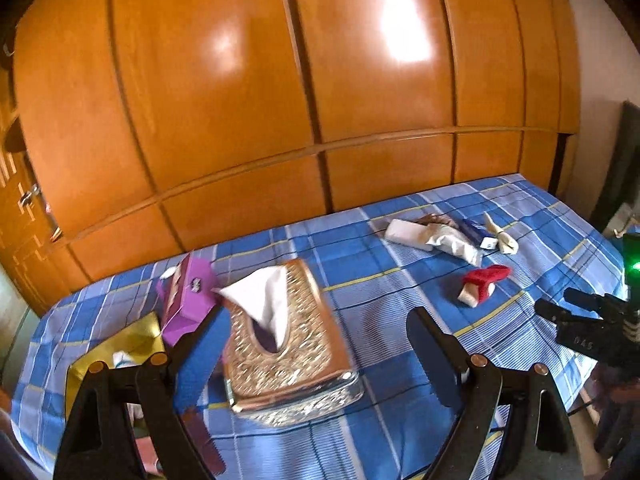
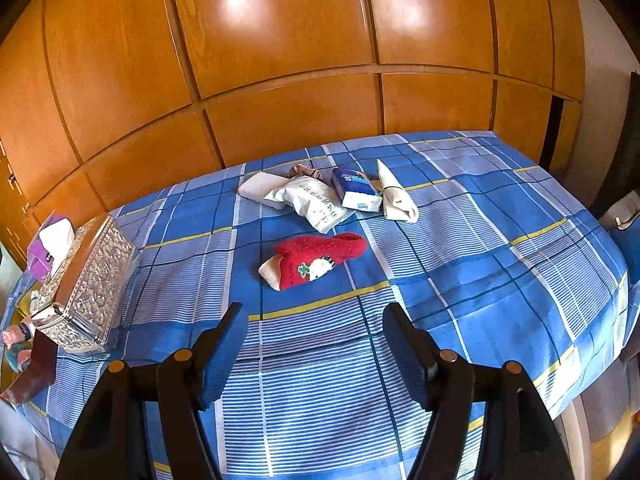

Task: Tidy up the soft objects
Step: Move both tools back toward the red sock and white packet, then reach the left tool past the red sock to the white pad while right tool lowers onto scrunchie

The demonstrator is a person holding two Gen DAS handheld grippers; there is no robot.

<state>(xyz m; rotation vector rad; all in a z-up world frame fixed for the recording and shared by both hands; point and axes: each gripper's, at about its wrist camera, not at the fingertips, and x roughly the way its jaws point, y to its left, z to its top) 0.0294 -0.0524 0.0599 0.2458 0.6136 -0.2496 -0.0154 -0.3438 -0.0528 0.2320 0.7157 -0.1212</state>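
Both grippers hover over the bed with nothing between their fingers. Left gripper [image 1: 316,332]: jaws spread wide, poised above the tissue box, pads clear of it. Right gripper [image 2: 314,326]: jaws parted, a little narrower, above bare cloth short of the red sock.

Wooden wardrobe [image 2: 280,60]: glossy panelled doors run along the far side of the bed.

Bed [image 2: 480,240]: covered by a blue checked sheet with white and yellow lines.

Tissue box [image 1: 280,344]: ornate metallic cover, a white tissue standing up from its slot, sited near the bed's left end. Purple box [image 1: 188,300]: just beside it, tilted.

Soft objects lie grouped toward the far side, well apart from the tissue box. White paper pouch [image 2: 312,204]: printed, resting partly on a white flat pack [image 2: 256,188]. Red sock [image 2: 316,260]: knitted, with a cartoon patch and a cream toe, nearest the right gripper. Rolled cream cloth [image 2: 394,194]: bound with a thin band, touching the blue tissue packet [image 2: 354,190].
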